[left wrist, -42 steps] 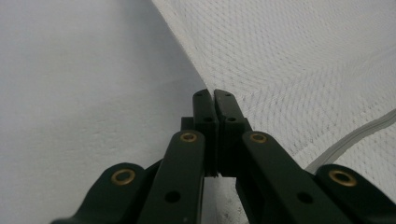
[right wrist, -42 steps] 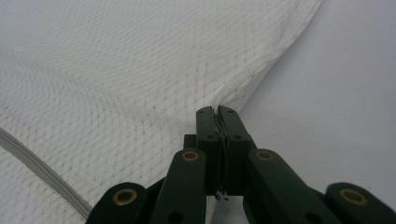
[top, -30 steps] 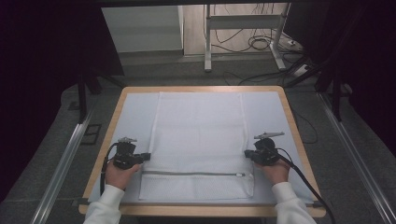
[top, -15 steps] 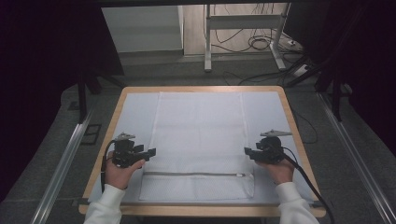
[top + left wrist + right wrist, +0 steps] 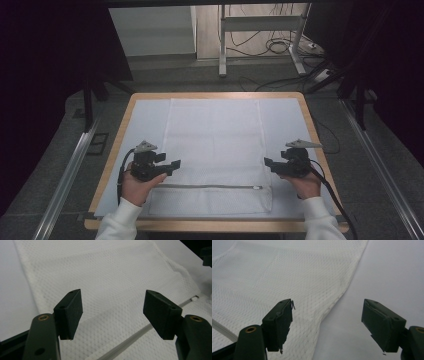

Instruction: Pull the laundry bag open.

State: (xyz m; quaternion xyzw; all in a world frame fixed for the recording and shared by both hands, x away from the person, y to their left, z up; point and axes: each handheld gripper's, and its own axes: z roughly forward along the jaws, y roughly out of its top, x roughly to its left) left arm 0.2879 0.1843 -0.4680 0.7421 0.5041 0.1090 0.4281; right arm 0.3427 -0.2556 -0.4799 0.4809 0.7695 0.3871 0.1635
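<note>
Mesh bag [image 5: 215, 150] flat; both grippers above, jaws just opened, empty.

White sleeves, black grippers at the table.
Each black gripper [image 5: 172, 166] [image 5: 269, 163] carries a grey three-cornered plate, brass-ringed screws and a trailing black cable.

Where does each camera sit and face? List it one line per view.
High view: above the near edge, looking forward and down at the mesh laundry bag; both hands, left gripper, right gripper.
Left gripper view: on that gripper, over the bag's zipper; open jaws.
Right gripper view: over the bag's edge; open jaws.
Shared: the bag.
</note>
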